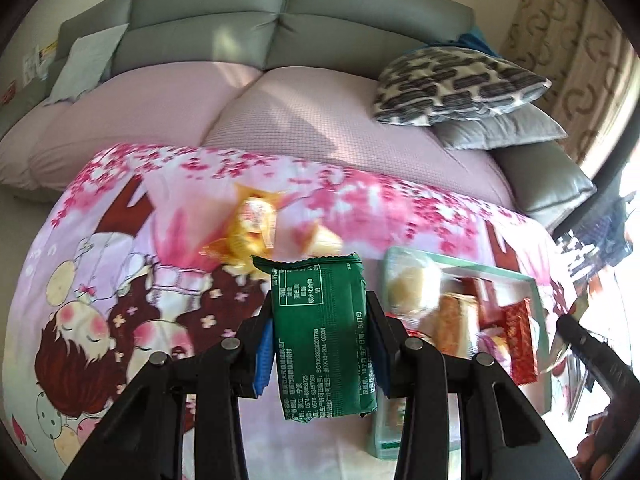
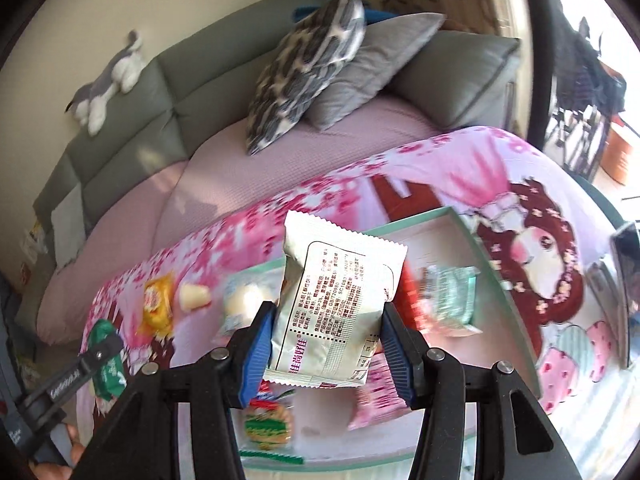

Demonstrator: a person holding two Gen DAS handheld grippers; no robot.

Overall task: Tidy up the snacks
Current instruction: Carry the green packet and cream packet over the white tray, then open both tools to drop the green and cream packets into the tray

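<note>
A grey sofa [image 1: 280,28] with a pale pink quilted seat cover fills the top of both views. Below it, across the middle, spreads a pink cartoon-print cloth [image 1: 120,240] that covers the desk.

At the centre right of my right view lies a shallow mint-green tray [image 2: 492,264], already holding several wrapped snacks, among them a pale green packet [image 2: 452,296] and a pink packet [image 2: 372,396] near the bottom centre.

My right gripper [image 2: 326,344], bottom centre, has its blue-padded fingers [image 2: 256,352] closed on a silver-white foil snack packet [image 2: 332,312], held in the air above the tray.

My left gripper [image 1: 320,340], bottom centre of the left view, has its fingers clamped on a dark green foil snack packet [image 1: 324,340], raised above the cloth just left of the tray.

Loose on the cloth beyond it sit a yellow-orange wrapped snack [image 1: 252,224] and a small cream wrapped piece [image 1: 320,240].

My judgement: both packets are slick and gripped only at their sides, so either could slip or twist out. The two grippers are close, and could collide over the crowded tray.
</note>
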